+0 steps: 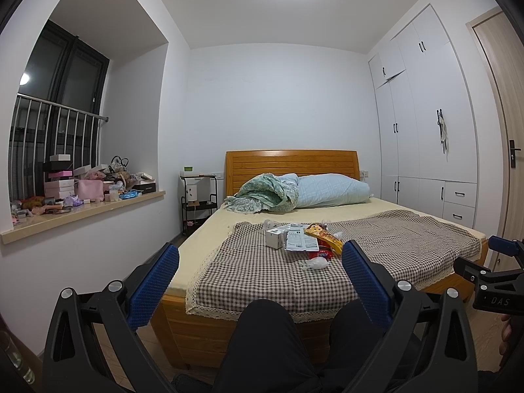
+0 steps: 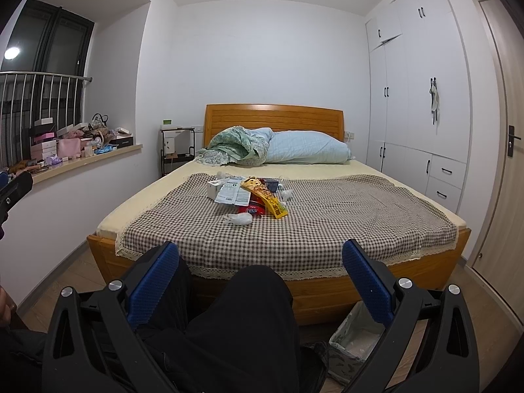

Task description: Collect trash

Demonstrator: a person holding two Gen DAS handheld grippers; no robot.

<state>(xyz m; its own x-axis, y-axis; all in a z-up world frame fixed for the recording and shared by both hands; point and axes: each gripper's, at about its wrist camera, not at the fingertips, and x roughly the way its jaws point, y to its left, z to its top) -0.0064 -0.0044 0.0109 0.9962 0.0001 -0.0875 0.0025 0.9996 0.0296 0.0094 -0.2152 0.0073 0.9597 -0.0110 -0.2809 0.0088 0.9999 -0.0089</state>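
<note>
Ahead of both wide, empty grippers, left (image 1: 260,255) and right (image 2: 260,255), trash (image 2: 252,195) lies on the bed (image 2: 327,222); bin (image 2: 352,340) under right jaws.

Brown-checked cloth (image 2: 327,216) (cream lace edge), yellow wrapper (image 2: 265,198), blue pillow (image 2: 308,150).

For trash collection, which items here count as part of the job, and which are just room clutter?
Job: yellow snack wrapper, red packet, white paper sachet, small white box, crumpled clear plastic, lined bin.

Bystanders: pillow, green blanket, windowsill boxes.
</note>
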